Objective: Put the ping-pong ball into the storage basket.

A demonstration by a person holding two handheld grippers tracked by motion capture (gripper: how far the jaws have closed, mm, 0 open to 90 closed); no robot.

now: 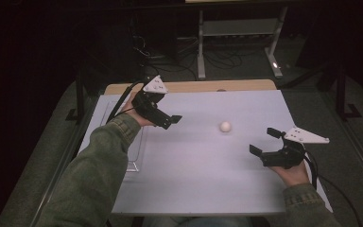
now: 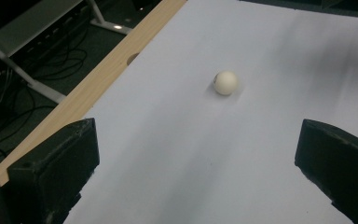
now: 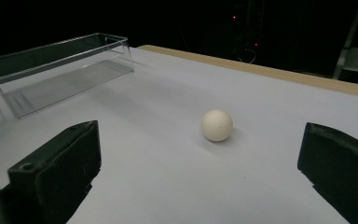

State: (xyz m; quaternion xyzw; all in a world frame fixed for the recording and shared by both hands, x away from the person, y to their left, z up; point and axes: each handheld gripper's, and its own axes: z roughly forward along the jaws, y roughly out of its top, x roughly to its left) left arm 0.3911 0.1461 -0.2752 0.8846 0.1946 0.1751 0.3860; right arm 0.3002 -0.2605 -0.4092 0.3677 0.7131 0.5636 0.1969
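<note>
Centrally, the white ball (image 1: 225, 126) rested on the bare table (image 1: 194, 179), free of any grasp and right of the middle, nearer the far edge than the near one. In the right tool's view the ball (image 3: 216, 125) sat ahead, between the lines of the two black jaws but well beyond their tips. In the left tool's view the ball (image 2: 225, 82) lay farther off, again ahead of the jaws.

The right tool (image 1: 263, 140) hovered near the ball on its right side, jaws spread wide apart and holding nothing. The left tool (image 1: 171, 120) was held above the table to the left of the ball, pointing toward it; its jaws likewise stood apart and empty.

A clear plastic tray (image 3: 56, 70) stood at the left edge of the table, with nothing visible inside it.

Assessment: the work appeared to be at its start. No grasp had been made and the ball had not been lifted. Remaining steps, as judged, were the approach, closure on the ball, and probably transfer to the tray.
</note>
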